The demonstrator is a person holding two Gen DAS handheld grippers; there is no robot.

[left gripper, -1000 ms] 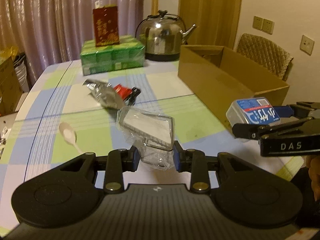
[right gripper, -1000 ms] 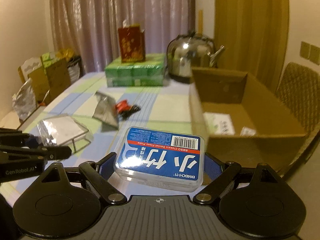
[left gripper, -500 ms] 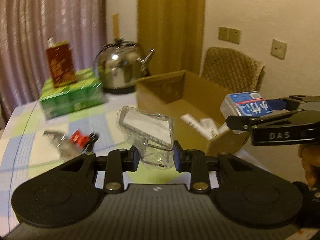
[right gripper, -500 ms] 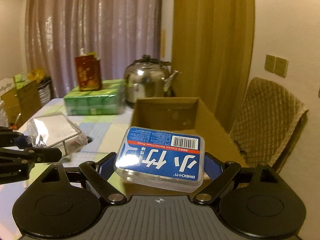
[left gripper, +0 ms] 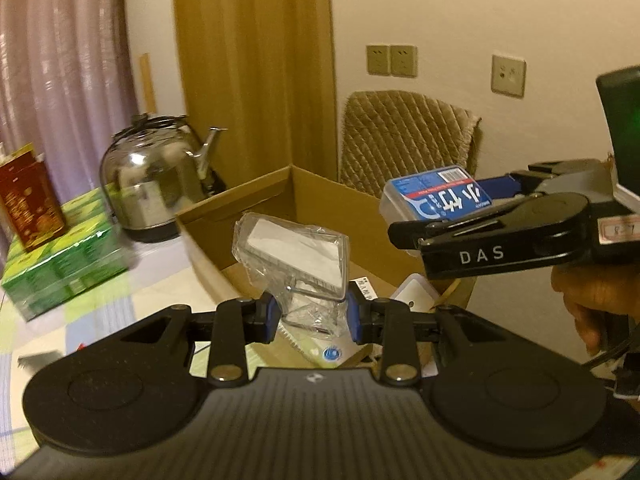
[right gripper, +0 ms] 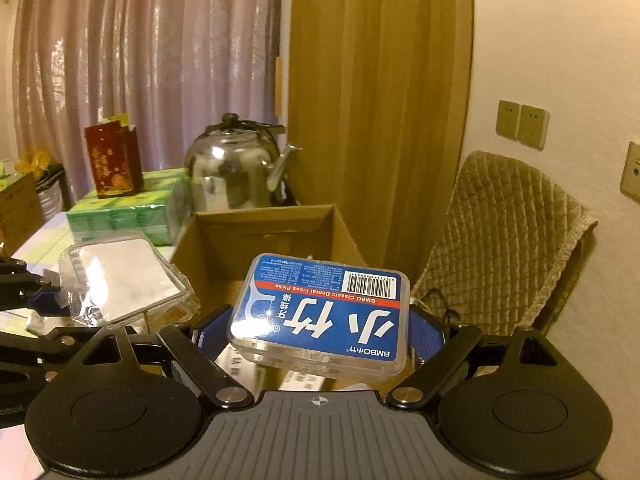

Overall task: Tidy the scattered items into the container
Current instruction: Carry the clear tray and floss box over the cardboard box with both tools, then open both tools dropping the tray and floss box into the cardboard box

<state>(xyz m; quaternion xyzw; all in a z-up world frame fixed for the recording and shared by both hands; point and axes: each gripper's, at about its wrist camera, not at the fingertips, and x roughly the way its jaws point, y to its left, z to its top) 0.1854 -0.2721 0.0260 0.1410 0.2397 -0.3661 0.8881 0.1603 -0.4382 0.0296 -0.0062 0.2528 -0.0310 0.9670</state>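
- The left gripper is squeezed tight on a crinkly clear packet with a white card inside. It pinches the packet low down, by its thin bottom part, so the wide top sticks up where the camera can see it.
- The right gripper holds a blue box of dental floss picks. Its jaws are wide apart because the box is wide, and the blue pads press on its two short ends. The box lies flat, label up, so I think it will not slip.
- Both things are up in the air, not on the table. They hang over the near part of the cardboard box, which is the container for tidying.
- The cardboard box has no lid on, so things can just be dropped in. Some white papers already lie on its bottom.
- The two grippers sit side by side, the packet on the left and the floss box on the right. They are near each other but not touching, so both can let go without bumping.
- A shiny kettle, a green pack and a red box stand far back on the left. They look too big to be the scattered bits.
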